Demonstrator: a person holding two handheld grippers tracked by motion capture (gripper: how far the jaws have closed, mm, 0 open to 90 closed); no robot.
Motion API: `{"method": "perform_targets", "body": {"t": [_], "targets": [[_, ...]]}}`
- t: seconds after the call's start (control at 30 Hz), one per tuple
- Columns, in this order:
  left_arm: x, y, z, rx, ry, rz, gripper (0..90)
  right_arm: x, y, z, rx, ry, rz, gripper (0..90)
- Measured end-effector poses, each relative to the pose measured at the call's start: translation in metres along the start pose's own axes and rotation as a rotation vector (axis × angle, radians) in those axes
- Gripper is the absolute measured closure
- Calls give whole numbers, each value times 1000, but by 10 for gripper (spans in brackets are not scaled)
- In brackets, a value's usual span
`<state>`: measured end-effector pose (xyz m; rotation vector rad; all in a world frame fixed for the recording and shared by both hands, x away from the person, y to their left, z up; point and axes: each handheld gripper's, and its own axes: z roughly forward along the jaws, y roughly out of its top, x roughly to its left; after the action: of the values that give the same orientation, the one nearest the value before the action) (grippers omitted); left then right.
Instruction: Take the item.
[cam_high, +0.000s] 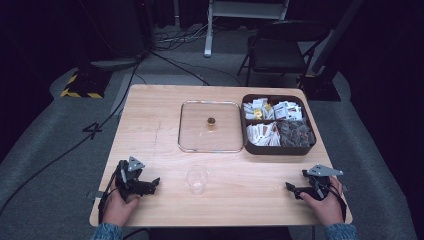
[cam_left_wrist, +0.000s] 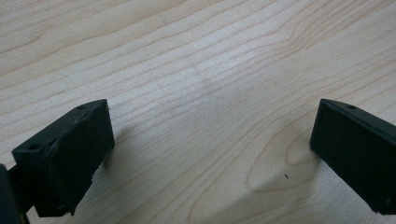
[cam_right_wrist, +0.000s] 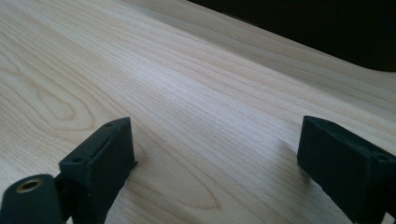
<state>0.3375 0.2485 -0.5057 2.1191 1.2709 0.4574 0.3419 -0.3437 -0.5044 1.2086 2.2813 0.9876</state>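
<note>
While both hands rest near the front edge of the pale wooden table (cam_high: 165, 107), the small clear plastic cup (cam_high: 196, 180) stands upright between them, on the bare wood near the front edge. It is closer to the left gripper (cam_high: 154, 183) than to the right gripper (cam_high: 291, 189); it sits just off the left one's tips, apart from them, and well apart from the right one's. Nothing touches the cup.

Left gripper view now: the two black jaws stand wide apart, with bare wood grain between them and nothing held. One fingertip (cam_left_wrist: 70, 154) sits low at the left side, its shadow falling on the wood beside it. Right gripper view: same story, jaws spread wide over bare wood, one fingertip (cam_right_wrist: 100, 161) at the lower left, the table's edge running across the top against darkness. Neither gripper is holding anything.

Farther back on the table, a square clear glass lid with a metal rim and a small brass knob (cam_high: 210, 126) lies flat near the middle. Just to its right, touching or nearly so, sits a dark brown compartment tray (cam_high: 278, 149) filled with white sachets and dark packets. Beyond the table stands a black folding chair (cam_high: 280, 47).
</note>
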Motion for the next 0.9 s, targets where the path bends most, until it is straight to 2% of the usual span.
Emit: {"method": "perform_targets", "body": {"t": [0.1, 0.77, 0.9], "targets": [[-1, 1, 1, -1, 6, -18, 1, 0, 0, 0, -1, -2, 4, 111], [-2, 0, 1, -3, 16, -31, 1, 0, 0, 0, 2, -3, 2, 111], [-2, 1, 1, -2, 18, -31, 0, 0, 0, -1, -5, -10, 15, 158]]}}
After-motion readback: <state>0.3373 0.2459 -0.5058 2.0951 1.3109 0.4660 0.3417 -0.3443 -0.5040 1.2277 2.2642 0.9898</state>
